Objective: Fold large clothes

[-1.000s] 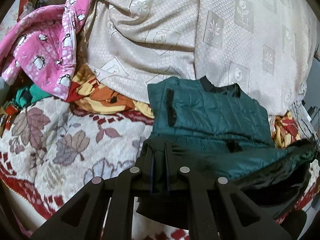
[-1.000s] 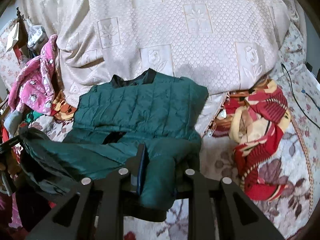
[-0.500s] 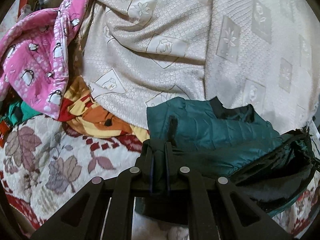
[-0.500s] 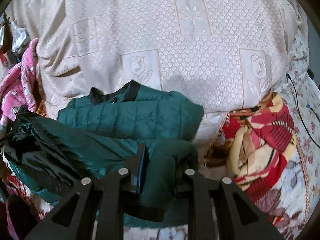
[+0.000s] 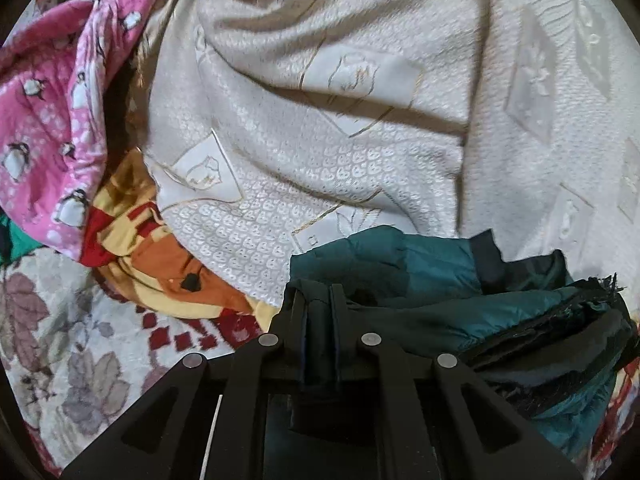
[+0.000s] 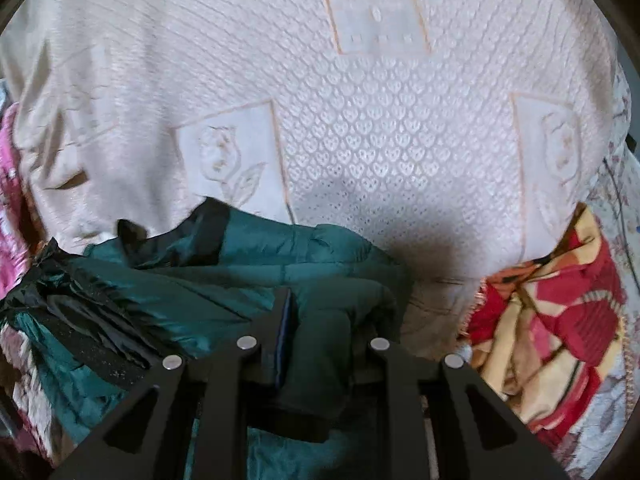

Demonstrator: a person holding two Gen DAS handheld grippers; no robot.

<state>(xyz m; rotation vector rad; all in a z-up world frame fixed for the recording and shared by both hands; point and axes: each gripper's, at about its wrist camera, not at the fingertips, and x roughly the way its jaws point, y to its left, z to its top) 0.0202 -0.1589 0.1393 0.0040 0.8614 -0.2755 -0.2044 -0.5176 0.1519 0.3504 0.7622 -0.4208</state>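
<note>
While the jacket (image 5: 400, 264) is being clenched by both grippers (image 5: 320, 300) (image 6: 324, 312), its near edge is being carried toward the far collar (image 6: 208, 220).

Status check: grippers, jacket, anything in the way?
Left gripper and right gripper both shut on green jacket. Jacket half folded. Cream blanket heaped right behind it.

Dark green quilted jacket (image 5: 404, 264), black collar (image 6: 200, 236) at its far edge. Folded over itself: near hem raised, doubled back toward the collar, so the glossy lining and a black inner band face up. Lies on a floral bedspread (image 5: 60, 320), far edge touching a cream embossed blanket (image 6: 380, 140).
</note>
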